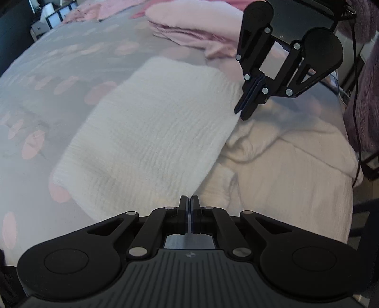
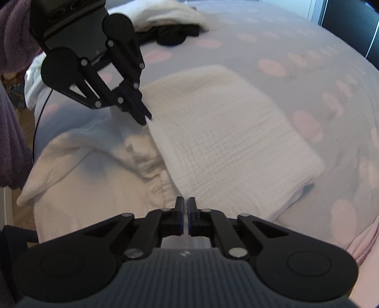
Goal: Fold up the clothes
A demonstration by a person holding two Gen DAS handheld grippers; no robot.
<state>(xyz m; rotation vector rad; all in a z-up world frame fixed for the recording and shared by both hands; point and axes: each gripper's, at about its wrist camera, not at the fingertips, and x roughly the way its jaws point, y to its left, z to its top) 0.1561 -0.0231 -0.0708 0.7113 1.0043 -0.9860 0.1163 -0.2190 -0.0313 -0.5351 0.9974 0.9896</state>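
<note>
The white garment (image 1: 151,147) lies on a grey bed cover (image 1: 47,78) with pink spots, one half folded into a flat rectangle and the other half (image 1: 284,170) crumpled toward 4 o'clock in the left wrist view. The left gripper (image 1: 189,201) is clenched on the near edge of the fold at 6 o'clock. The right gripper (image 1: 241,113) is clenched on the far corner of the same edge at 2 o'clock, and a pink pile (image 1: 189,21) lies at 12 o'clock.
</note>
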